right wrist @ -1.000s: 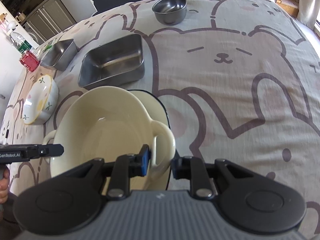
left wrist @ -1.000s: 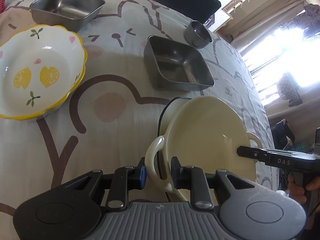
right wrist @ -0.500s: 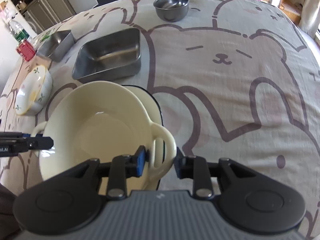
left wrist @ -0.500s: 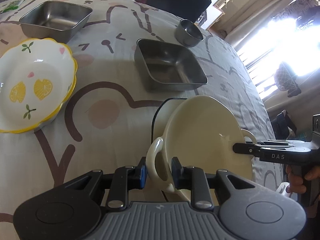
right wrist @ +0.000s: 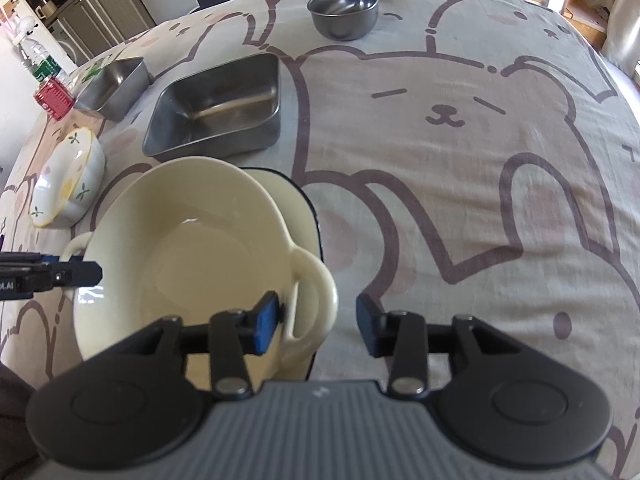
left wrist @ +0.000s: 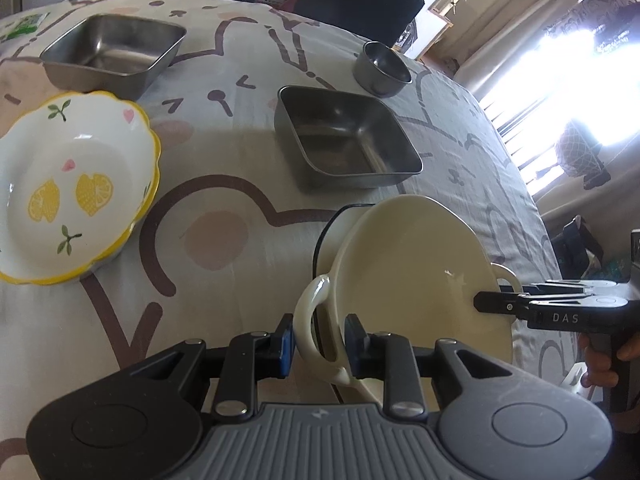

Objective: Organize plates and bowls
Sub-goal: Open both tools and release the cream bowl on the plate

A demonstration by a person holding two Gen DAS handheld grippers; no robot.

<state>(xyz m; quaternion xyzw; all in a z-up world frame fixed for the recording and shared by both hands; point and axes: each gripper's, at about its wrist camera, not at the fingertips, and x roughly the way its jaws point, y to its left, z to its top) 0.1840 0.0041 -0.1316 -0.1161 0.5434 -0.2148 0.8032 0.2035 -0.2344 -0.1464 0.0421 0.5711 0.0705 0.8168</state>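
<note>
As the right tongs (right wrist: 316,320) open off the cream bowl (right wrist: 188,248) — nested in a dark-rimmed dish (right wrist: 302,216) on the worktop (right wrist: 460,160) — we should keep the left tongs (left wrist: 318,340) clamped on the near handle until it settles.

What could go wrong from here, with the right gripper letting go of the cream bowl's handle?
1. The right gripper jaws are opening with the handle between them, while the left gripper grips the other handle; the cream bowl could tip.
2. It sits off-centre on the dark-rimmed plate and may slide.
</note>
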